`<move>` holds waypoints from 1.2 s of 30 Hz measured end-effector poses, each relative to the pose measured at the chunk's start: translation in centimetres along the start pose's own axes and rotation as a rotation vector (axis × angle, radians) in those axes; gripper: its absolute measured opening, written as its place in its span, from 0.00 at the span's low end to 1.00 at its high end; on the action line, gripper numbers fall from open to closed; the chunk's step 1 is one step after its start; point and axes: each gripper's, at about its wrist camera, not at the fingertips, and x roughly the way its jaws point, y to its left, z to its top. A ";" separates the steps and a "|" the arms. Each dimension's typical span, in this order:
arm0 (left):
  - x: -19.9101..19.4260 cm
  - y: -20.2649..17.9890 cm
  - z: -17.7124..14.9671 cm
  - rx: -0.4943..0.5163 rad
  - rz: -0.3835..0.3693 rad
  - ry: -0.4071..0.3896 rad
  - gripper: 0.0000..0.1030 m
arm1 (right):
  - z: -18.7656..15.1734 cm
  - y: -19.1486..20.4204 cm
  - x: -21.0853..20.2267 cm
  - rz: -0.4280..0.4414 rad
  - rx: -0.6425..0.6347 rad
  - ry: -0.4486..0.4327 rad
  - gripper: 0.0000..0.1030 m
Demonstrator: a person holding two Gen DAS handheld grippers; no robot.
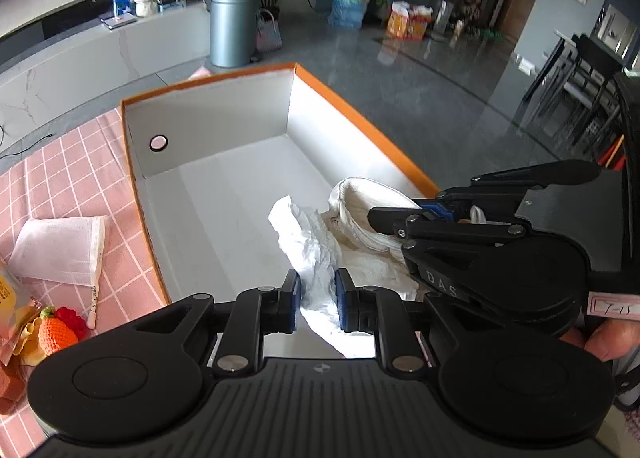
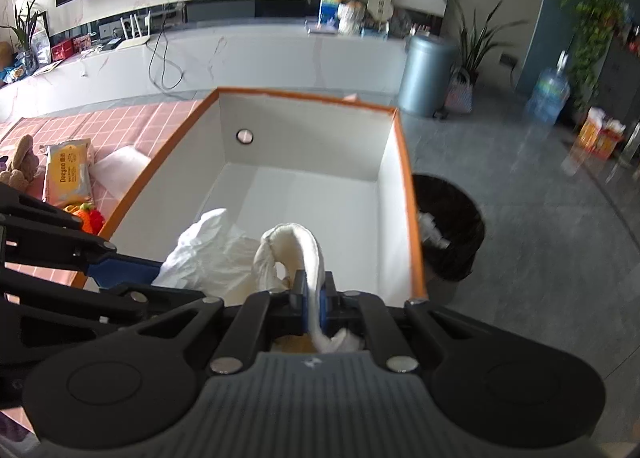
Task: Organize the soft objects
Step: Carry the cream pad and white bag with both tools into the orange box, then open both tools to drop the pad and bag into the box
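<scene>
Left gripper (image 1: pixel 316 304) sat nearly closed, pads pinching the crumpled white end of a white cloth bundle (image 1: pixel 320 254). Right gripper (image 2: pixel 314 300) was clamped tight on the bundle's padded cream edge, which arched up out of the jaws. Both held the same bundle, low over the near end of the orange-rimmed white box (image 1: pixel 208 186); whether it touched the box floor, couldn't tell. A person's fingers (image 1: pixel 608 342) showed at the right gripper's handle.

Rest of the box interior was bare white, with a round hole (image 1: pixel 158 143) in the far wall.

Left of the box, on the pink checked tablecloth (image 1: pixel 60 178): white mesh pouch (image 1: pixel 60 250), knitted orange-and-red toys (image 1: pixel 60 328), a yellow wipes pack (image 2: pixel 68 172). Right of the box, on the floor: black waste bin (image 2: pixel 448 226). Further back: grey cylindrical bin (image 1: pixel 232 28) beside a long marble-topped counter (image 2: pixel 240 58).
</scene>
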 end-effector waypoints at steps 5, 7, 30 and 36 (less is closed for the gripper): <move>0.9 0.0 -0.1 0.017 0.042 0.073 0.21 | 0.2 0.0 1.0 0.047 0.017 0.047 0.03; 1.2 0.0 0.0 0.022 0.051 0.096 0.21 | 0.2 -0.2 1.4 0.065 0.029 0.068 0.03; -1.9 -0.5 0.2 0.049 0.175 0.054 0.84 | 0.0 -2.0 2.2 0.171 0.209 0.164 0.31; -3.7 1.0 0.8 -0.035 0.122 0.008 0.87 | -0.2 -2.9 1.1 0.163 0.241 0.162 0.52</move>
